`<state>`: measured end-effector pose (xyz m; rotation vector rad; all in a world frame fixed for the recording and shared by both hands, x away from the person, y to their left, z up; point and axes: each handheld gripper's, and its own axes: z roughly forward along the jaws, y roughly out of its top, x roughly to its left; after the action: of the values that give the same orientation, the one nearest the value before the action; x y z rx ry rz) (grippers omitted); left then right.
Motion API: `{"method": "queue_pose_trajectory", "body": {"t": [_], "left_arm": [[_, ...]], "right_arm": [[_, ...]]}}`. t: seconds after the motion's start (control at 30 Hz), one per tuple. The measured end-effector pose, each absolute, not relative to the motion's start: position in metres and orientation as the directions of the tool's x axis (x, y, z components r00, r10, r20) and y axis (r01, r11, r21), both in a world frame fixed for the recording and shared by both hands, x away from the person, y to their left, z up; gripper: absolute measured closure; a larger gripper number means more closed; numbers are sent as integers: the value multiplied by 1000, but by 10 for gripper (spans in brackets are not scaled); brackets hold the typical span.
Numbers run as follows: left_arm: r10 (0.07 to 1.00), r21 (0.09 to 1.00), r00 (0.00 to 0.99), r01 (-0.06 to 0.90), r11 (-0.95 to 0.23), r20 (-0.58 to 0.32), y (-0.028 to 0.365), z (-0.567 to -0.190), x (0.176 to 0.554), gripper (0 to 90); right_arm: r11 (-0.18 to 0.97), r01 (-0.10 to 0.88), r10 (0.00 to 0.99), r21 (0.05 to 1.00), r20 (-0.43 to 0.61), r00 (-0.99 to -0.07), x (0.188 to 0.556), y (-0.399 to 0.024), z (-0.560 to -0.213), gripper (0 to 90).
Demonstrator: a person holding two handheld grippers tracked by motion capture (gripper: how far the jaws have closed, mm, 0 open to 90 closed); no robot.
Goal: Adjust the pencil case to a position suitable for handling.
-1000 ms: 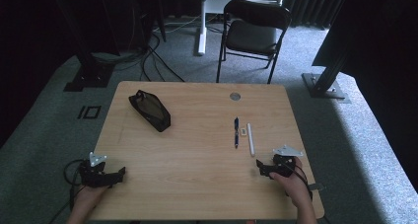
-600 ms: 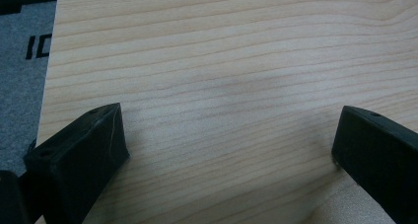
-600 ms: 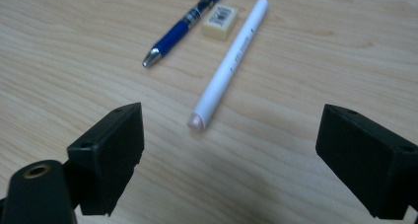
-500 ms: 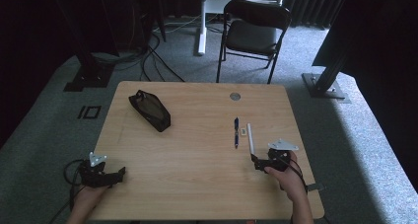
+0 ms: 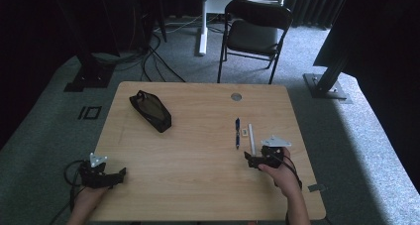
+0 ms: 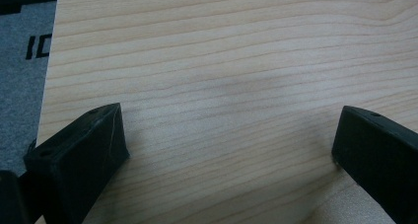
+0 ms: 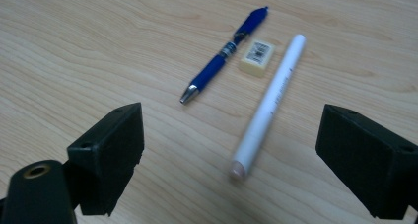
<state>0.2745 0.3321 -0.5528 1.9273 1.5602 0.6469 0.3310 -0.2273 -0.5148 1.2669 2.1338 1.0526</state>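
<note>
Right gripper (image 5: pixel 249 159), jaws spread wide, now nudged forward toward twelve o'clock, nearly at slim white plastic pen (image 7: pixel 270 101) beside blue ballpoint pen (image 7: pixel 224 52); pickup seemingly imminent. Left gripper (image 6: pixel 229 150) open, idle.

The label on the eraser (image 7: pixel 257 53) is too blurred to read.

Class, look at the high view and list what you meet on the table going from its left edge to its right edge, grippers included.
Left gripper → black pouch → blue pen → small eraser → white pen → right gripper, its body lying further right, close behind the white pen's near end.
</note>
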Motion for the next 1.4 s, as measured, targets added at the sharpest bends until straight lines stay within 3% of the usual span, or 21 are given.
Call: {"method": "queue_pose_trajectory", "body": {"t": [1.4], "left_arm": [[980,694,201,703,-154,15,332,-553,275,4]], "right_arm": [[360,451,772,817,11,-636,362,-136,-507,111]]}}
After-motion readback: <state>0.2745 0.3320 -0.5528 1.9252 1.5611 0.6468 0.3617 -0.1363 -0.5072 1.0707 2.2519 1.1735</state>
